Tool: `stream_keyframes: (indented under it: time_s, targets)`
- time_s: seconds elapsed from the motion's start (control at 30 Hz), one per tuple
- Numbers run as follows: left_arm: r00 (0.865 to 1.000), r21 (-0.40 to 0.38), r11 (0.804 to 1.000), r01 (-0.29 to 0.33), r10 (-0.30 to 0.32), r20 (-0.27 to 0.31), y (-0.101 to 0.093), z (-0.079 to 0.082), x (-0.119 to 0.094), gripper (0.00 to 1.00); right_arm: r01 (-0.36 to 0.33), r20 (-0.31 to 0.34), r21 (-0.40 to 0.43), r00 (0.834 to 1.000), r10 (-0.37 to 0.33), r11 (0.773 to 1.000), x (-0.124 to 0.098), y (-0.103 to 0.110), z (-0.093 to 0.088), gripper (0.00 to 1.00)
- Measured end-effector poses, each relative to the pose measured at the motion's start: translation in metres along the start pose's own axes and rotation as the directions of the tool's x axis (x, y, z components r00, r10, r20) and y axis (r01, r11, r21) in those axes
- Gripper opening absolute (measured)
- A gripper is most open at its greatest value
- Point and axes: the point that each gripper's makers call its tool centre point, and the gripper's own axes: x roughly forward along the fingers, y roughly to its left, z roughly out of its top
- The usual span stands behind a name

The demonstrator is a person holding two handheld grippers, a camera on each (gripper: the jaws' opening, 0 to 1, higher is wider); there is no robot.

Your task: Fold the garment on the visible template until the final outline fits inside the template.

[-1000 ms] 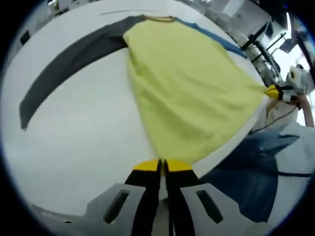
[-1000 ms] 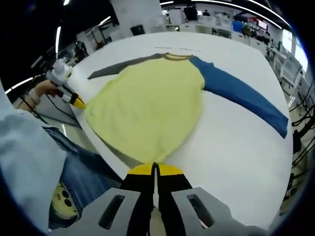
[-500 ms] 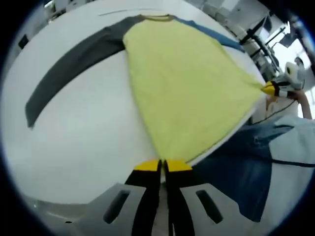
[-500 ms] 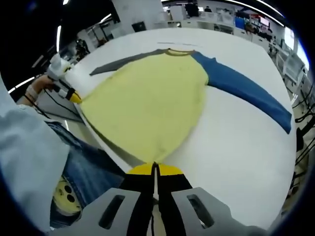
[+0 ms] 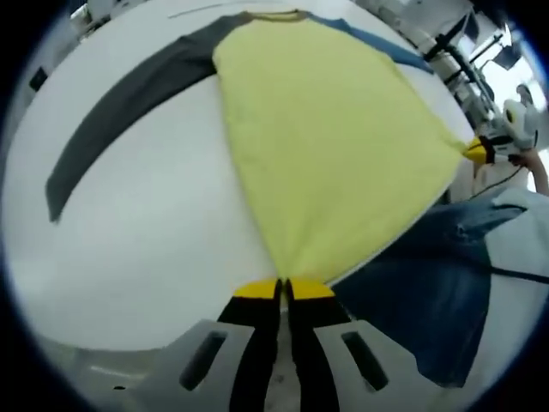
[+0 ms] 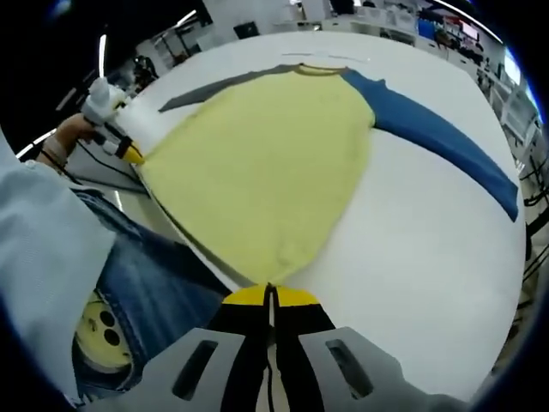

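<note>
Now both hem corners of the yellow shirt [image 5: 330, 146] sit pinched in the left gripper [image 5: 284, 289] & right gripper [image 6: 271, 296], drawn further off the white table [image 5: 146, 249] edge vs 1 s ago, so folding hasn't begun.

In the left gripper view, the left gripper [image 5: 284, 290] has its yellow-tipped jaws pressed together on a bottom corner of the yellow shirt [image 5: 330, 146], whose body fans out across the white table [image 5: 146, 232] toward the collar at the top. A dark grey sleeve [image 5: 120, 107] lies flat to the left, and a strip of the blue sleeve [image 5: 382, 43] shows past the shirt's far edge. At the right, the right gripper [image 5: 474, 152] pinches the other bottom corner, with a person's blue jeans [image 5: 429, 292] below it beside the table edge.
</note>
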Motion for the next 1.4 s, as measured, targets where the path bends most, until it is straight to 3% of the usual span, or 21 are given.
stream_keyframes:
  time_s: [0.6, 0.8, 1.07, 1.27, 1.4]
  targets:
    - [1.000, 0.006, 1.000, -0.008, 0.008, -0.010, 0.004, -0.010, 0.006, 0.00, -0.003, -0.043, -0.029, 0.999, 0.002, 1.000, 0.008, 0.003, -0.012, 0.02]
    - [1.000, 0.051, 0.999, -0.011, 0.012, -0.016, 0.003, -0.011, 0.008, 0.00, 0.013, -0.070, -0.057, 0.997, -0.017, 0.998, 0.009, -0.002, -0.019, 0.04]
    - [0.998, 0.091, 0.995, -0.045, 0.048, -0.027, 0.009, -0.013, -0.002, 0.12, 0.017, -0.056, -0.059, 0.998, -0.020, 0.998, 0.001, -0.004, -0.014, 0.09]
    - [0.997, 0.094, 0.993, -0.077, 0.075, 0.024, 0.014, -0.003, -0.014, 0.18, 0.052, -0.022, -0.054, 0.998, -0.053, 0.997, -0.007, -0.017, -0.004, 0.17]
    - [0.994, 0.112, 0.991, -0.070, 0.061, 0.086, 0.007, 0.008, -0.022, 0.23, 0.063, 0.031, -0.057, 0.998, -0.061, 0.996, -0.016, -0.019, 0.011, 0.20]
